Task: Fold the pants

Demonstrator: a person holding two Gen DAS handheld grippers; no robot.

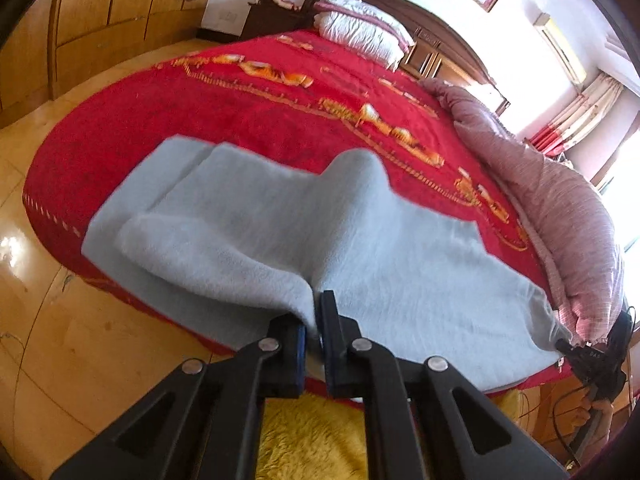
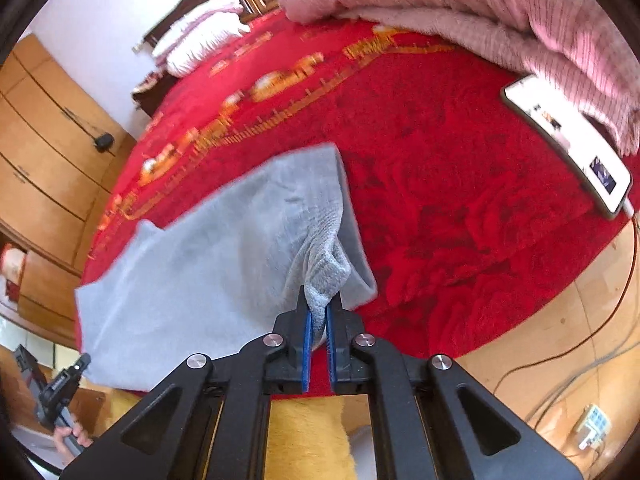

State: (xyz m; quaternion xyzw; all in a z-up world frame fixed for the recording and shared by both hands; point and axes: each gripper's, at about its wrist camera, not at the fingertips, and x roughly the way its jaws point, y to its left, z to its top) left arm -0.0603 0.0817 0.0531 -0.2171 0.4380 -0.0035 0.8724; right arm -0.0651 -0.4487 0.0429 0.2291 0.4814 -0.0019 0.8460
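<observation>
The pants [image 1: 256, 224] are lying on the red bed [image 1: 200, 120], along its near edge, with their long axis running across in front of the person, from the left tool [image 1: 314, 320] to the right tool [image 2: 319, 308]. Both tools are pointing steeply down at that near edge. The left tool is sitting closed, its blue pads pinching a raised fold of grey fleece. The right tool is likewise closed, gripping a bunched, ribbed end of the garment, probably the waistband. Each tool is therefore holding one end of the near long edge, so neither hand is nearer than the other to the work. The rest of the cloth is spreading away from both tools toward the pillow [image 1: 360, 24] and the far side of the bed, with open red cover beyond it. The coming fold is judged to turn on that direction: the gripped edge would be carried away from the person, across the short axis. A phone [image 2: 568, 144] is resting well to the right, clear of the cloth.
</observation>
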